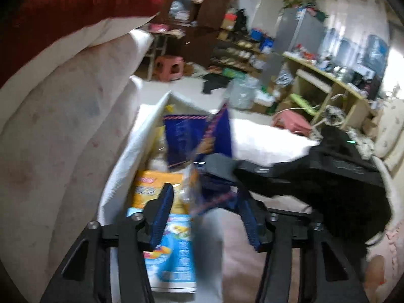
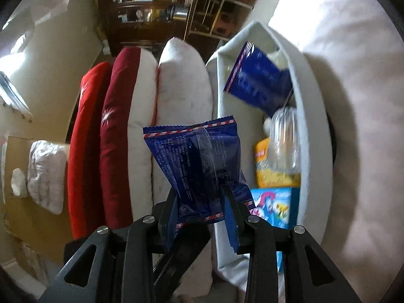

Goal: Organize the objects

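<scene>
Clamped shut in the right tool [image 2: 202, 202]: a blue snack packet [image 2: 194, 164] with red-and-white striped seams, pinched at its lower end between the blue pads [image 2: 233, 217], printed back and clear centre seam facing the camera, upper end standing free and slightly twisted. Held just left of a white fabric bin [image 2: 313, 126], in front of a white pillow [image 2: 184, 88] and a dark red cushion [image 2: 118, 131] standing on edge side by side. Deeper inside the bin, a second blue packet [image 2: 257, 83], tilted and motion-blurred; cannot tell whether resting or in the air. Nearer in the bin, a clear plastic bottle [image 2: 285, 136], a yellow snack pack [image 2: 267, 174] under it, and a light blue pack [image 2: 275, 202] closest to the camera. Left tool [image 1: 204, 217] with pads apart, gripping nothing, poised above the near end of the same bin [image 1: 126, 156]; yellow pack [image 1: 156, 184] and light blue pack [image 1: 176, 252] visible below its left finger. In the left wrist view, right tool [image 1: 219, 166] reaching in from the right over the bin, with blurred blue foil [image 1: 197, 136] at its tip; cannot tell which packet from this side. Stacked pillows along the bin's left side, topped by the red cushion [image 1: 75, 5]. Pale pink bed cover [image 2: 358, 164] to the right of the bin.
</scene>
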Available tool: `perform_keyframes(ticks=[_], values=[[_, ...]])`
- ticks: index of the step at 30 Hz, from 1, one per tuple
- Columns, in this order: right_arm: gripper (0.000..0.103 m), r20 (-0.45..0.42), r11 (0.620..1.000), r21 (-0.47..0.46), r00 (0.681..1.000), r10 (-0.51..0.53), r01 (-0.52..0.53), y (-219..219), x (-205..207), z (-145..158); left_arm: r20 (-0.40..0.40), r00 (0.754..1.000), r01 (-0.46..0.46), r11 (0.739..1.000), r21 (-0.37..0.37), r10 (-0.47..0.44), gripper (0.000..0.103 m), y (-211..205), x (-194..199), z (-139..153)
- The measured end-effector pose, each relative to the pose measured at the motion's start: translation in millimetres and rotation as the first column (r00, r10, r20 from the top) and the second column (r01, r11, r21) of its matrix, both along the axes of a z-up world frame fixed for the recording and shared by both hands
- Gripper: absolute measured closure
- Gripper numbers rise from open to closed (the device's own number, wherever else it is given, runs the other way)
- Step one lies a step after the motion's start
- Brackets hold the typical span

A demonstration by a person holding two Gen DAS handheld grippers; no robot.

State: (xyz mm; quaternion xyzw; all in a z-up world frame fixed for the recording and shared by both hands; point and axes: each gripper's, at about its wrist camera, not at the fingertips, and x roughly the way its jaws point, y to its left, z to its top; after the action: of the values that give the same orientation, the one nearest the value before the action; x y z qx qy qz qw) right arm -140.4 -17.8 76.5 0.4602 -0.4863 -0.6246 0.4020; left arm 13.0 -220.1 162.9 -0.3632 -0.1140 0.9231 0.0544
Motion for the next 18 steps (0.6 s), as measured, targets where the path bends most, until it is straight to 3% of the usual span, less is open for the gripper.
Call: perform_keyframes(ticks=[1, 2, 9, 15, 18], values=[[0.069, 0.003, 1.000, -0.005, 1.000, 0.005, -0.005, -0.4, 2.1, 0.8, 0.012, 1.000, 0.010, 0.999, 0.033, -0.010, 0.074, -3.7, -1.5, -1.9], [0.069, 0.011, 1.000, 0.007, 1.000, 0.006, -0.006, -0.2, 2.8, 1.0, 0.019, 1.000, 0.010, 0.998, 0.060, -0.011, 0.092, -7.2, -1.4, -2.5], [0.068, 0.034, 0.999, 0.029, 0.999, 0.027, -0.028, -2.6, 8.6, -3.8, 0.090, 0.992, -0.085, 0.995, -0.048, 0.089, 0.097, -11.2, -8.3, -8.2], [0.068, -0.014, 0.993, 0.116, 1.000, -0.004, 0.005, 5.9, 13.7, 7.9, 0.092, 0.991, -0.099, 0.995, 0.002, 0.099, 0.097, -24.2, -14.2, -15.5], [0.068, -0.039, 0.986, 0.164, 0.999, -0.007, 0.013, 6.3, 16.8, 12.9, 0.103, 0.991, -0.097, 0.993, 0.070, 0.090, 0.097, -27.5, -21.5, -21.2]])
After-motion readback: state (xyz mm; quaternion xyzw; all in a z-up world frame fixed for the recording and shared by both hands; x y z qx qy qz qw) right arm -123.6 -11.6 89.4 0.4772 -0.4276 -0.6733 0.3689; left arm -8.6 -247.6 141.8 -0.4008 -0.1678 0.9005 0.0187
